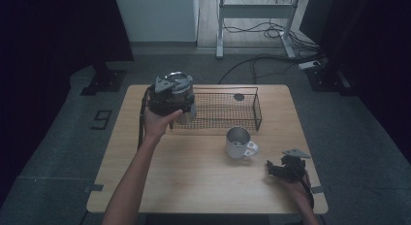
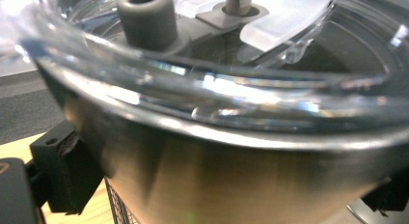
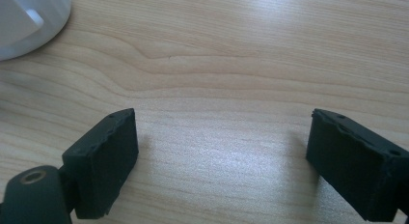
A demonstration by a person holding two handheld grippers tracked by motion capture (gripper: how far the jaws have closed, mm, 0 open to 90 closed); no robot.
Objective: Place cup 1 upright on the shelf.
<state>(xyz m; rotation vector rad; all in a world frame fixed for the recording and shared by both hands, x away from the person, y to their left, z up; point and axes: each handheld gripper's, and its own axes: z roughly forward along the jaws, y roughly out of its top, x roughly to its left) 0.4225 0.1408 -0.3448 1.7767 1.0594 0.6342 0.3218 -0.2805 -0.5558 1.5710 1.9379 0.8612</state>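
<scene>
Holding a steel tumbler (image 1: 186,108) with a clear lid (image 2: 270,84), the left gripper (image 1: 172,96) hangs at the ten o'clock part of the desk (image 1: 194,181), at the wire basket's (image 1: 242,111) nine o'clock end; its jaws clamp the tumbler's sides. Resting near four o'clock, the right gripper (image 3: 222,156) gapes wide over bare wood, grasping nothing. A white mug (image 1: 239,142) stands centre. Smooth tapering steel may slip through the pads; lowering carelessly could catch the basket rim and tip the tumbler.

Left claw (image 1: 186,111) raised, clamped; right claw (image 3: 219,161) agape.
</scene>
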